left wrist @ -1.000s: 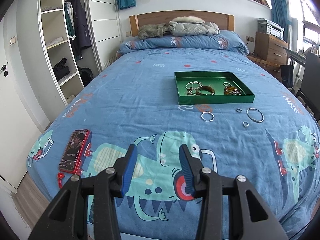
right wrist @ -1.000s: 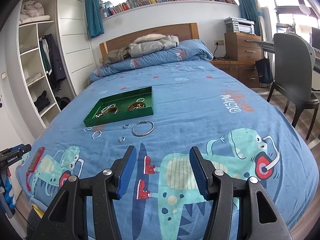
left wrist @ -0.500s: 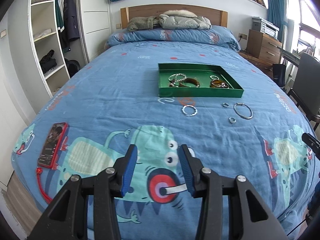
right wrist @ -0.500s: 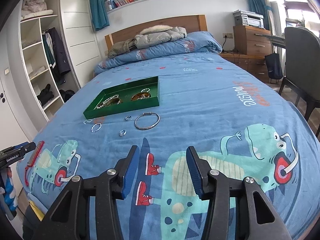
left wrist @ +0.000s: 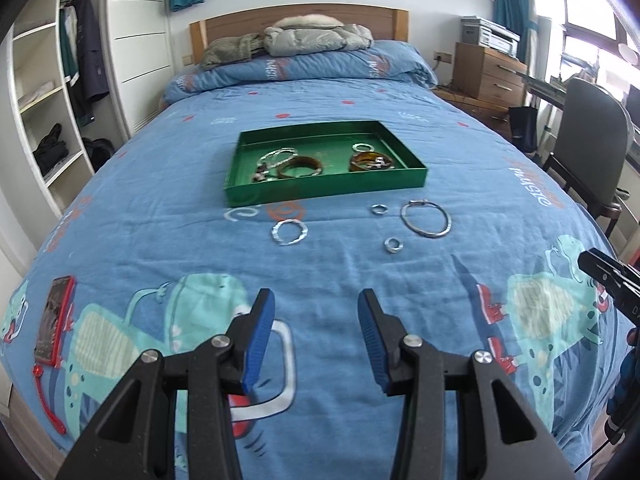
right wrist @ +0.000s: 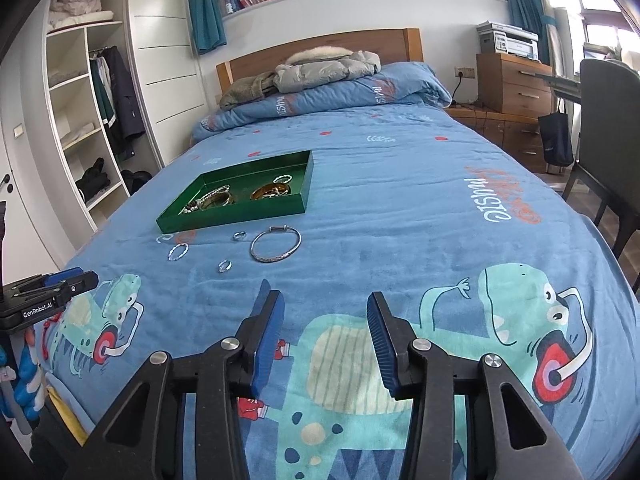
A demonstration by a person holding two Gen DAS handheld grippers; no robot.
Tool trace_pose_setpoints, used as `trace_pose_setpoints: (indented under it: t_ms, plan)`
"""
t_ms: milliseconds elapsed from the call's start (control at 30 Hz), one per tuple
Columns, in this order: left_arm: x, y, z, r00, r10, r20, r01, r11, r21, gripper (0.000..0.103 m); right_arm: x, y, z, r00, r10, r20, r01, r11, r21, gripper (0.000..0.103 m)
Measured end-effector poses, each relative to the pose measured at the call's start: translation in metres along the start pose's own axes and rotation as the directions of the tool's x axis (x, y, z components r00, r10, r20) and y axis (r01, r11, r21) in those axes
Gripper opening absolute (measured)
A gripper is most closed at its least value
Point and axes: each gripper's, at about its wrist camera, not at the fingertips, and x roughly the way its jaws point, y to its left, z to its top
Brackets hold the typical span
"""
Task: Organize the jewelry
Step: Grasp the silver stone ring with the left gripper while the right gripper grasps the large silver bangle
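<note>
Both grippers have come closer to the jewelry since a second ago: in the left wrist view the tray [left wrist: 325,184] and the loose pieces now sit larger and more central, and the phone [left wrist: 54,330] has slid to the far left edge. The left gripper [left wrist: 316,334] hovers over the blue dinosaur-print bedcover [left wrist: 460,160] with its jaws apart and nothing between them. The right gripper [right wrist: 325,340] also hangs over the cover; its jaws are closing, with only cloth showing between them.

Inside the green tray lie a silver chain bracelet [left wrist: 276,158], a brown bangle [left wrist: 301,168], an amber bangle [left wrist: 370,161] and a small silver ring [left wrist: 363,147]. Four pieces lie loose on the cover just near of the tray: a textured silver hoop [left wrist: 290,232] on the left, a small ring [left wrist: 378,209] closest to the tray, a second small ring [left wrist: 393,245] nearer the grippers, and a large silver bangle [left wrist: 426,219] on the right. None of them touch each other.

From the right wrist view the same four pieces lie far and left of the gripper, the bangle [right wrist: 275,245] closest to its line. The left gripper [right wrist: 76,286] shows at that view's left edge, and the right one's tip [left wrist: 596,264] at the right edge of the left view.

A grey jacket [left wrist: 316,38] lies on the pillow at the far end, and a chair [left wrist: 588,152] stands right of the bed.
</note>
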Motion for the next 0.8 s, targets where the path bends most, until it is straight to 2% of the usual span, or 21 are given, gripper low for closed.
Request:
trace_pose_setpoints:
  t_ms: [333,633,800]
  plan:
    - [0.040,-0.040,0.011,0.999,-0.024,-0.021,0.026,0.995,0.096,0.041,0.023,-0.022,0.000,1.000,-0.011,-0.020,0.012,0.999,0.030,0.042]
    - [0.077,-0.060,0.015,0.997,-0.063,-0.053,0.070,0.987,0.146,0.041,0.050,-0.026,0.004,0.999,-0.008,-0.043,0.010,0.999,0.033,0.042]
    - [0.095,-0.063,0.017,0.994,-0.077,-0.071,0.087,0.986,0.143,0.041,0.068,-0.020,0.011,0.999,0.005,-0.051,-0.004,1.000,0.022,0.042]
